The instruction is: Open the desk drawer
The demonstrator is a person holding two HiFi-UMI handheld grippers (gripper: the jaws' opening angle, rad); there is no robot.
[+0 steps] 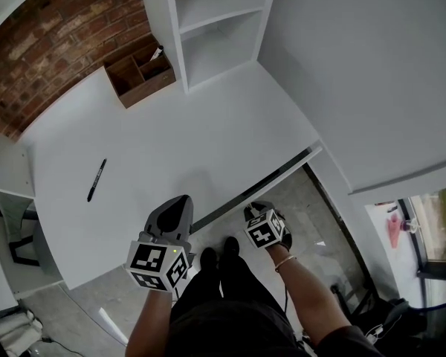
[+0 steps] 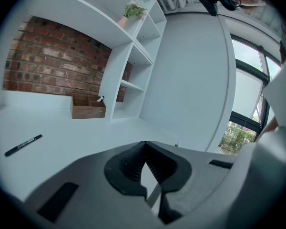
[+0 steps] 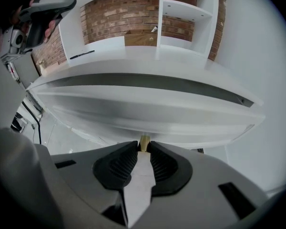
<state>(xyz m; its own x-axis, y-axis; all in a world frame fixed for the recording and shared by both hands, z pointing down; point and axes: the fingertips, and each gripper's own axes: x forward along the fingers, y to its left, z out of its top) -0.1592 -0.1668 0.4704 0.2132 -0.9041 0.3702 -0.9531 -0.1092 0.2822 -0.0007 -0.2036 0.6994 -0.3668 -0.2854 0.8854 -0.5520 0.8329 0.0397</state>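
In the head view the white desk (image 1: 193,140) fills the middle, with a white shelf unit (image 1: 215,21) at 12 o'clock. The drawer (image 1: 282,175) runs along the desk's 4 o'clock edge, a dark strip showing between its front and the desktop. A wooden organiser (image 1: 140,73) sits at 11 o'clock, the left gripper (image 2: 145,144) hovers at 6 o'clock with its jaws together on nothing, the right gripper (image 3: 143,147) hangs at 5 o'clock, a black pen (image 1: 97,179) lies at 9 o'clock, and the small tan knob (image 3: 144,141) under the drawer front is clamped between the right gripper's jaw tips.
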